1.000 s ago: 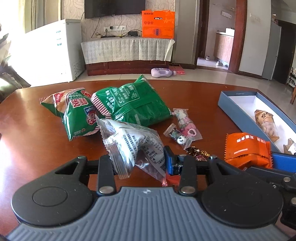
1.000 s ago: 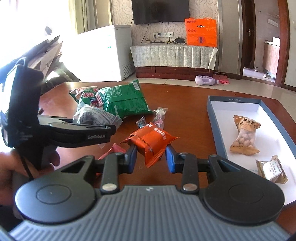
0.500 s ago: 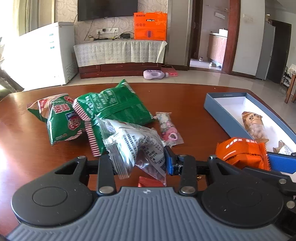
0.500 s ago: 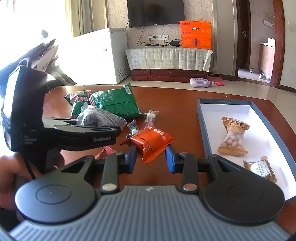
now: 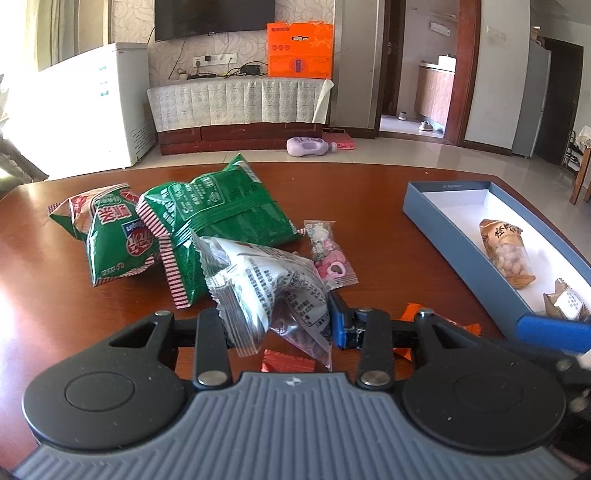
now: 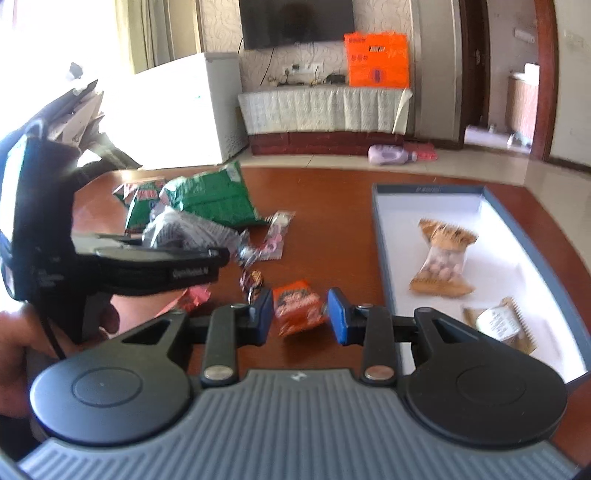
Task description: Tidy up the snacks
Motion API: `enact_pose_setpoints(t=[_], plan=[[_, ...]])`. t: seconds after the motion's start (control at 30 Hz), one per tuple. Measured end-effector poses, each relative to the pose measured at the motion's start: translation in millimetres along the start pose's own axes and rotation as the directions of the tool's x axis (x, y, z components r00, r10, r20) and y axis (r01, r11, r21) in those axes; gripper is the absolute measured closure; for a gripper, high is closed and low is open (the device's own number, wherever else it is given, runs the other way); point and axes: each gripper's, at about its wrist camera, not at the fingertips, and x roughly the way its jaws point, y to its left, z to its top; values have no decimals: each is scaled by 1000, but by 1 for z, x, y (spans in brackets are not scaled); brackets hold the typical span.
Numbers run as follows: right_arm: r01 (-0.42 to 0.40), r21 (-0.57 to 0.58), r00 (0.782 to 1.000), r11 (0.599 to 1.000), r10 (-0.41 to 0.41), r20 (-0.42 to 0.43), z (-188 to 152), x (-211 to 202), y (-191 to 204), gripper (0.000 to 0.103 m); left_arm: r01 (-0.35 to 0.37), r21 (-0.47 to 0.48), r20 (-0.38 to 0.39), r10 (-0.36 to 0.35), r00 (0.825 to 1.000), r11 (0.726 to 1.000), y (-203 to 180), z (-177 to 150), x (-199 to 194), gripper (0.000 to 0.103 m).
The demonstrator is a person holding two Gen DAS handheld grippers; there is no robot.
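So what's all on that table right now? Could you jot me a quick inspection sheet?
Surface: brown wooden table, glossy.
Job's things: blue box holding a nut packet and a small wrapped biscuit; two green snack bags; pink candy packet.
Clutter: small dark wrapped candy and red wrapper loose on the table.
Grippers: left gripper shut on a clear printed packet; right gripper shut on an orange packet.
Cables: nothing seen on the table.
Surroundings: white freezer, TV, orange box.
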Motion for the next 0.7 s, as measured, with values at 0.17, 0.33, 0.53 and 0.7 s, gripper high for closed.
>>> enact_pose_setpoints(t=[0.17, 0.33, 0.53, 0.7], plan=[[47, -64, 997, 997, -51, -56, -1, 31, 15, 45, -1, 2, -1, 1, 1000, 1000, 8, 0, 0, 60], [123, -196, 988, 973, -138, -64, 0, 53, 24, 39, -1, -7, 0, 1, 1000, 1000, 21, 0, -1, 60], [58, -234, 991, 971, -85, -105, 1, 70, 20, 45, 6, -34, -6, -6, 1000, 999, 32, 1, -2, 60], [49, -227, 990, 973, -78, -120, 1, 66, 26, 54, 8, -21, -7, -8, 1000, 1000, 27, 0, -3, 59]])
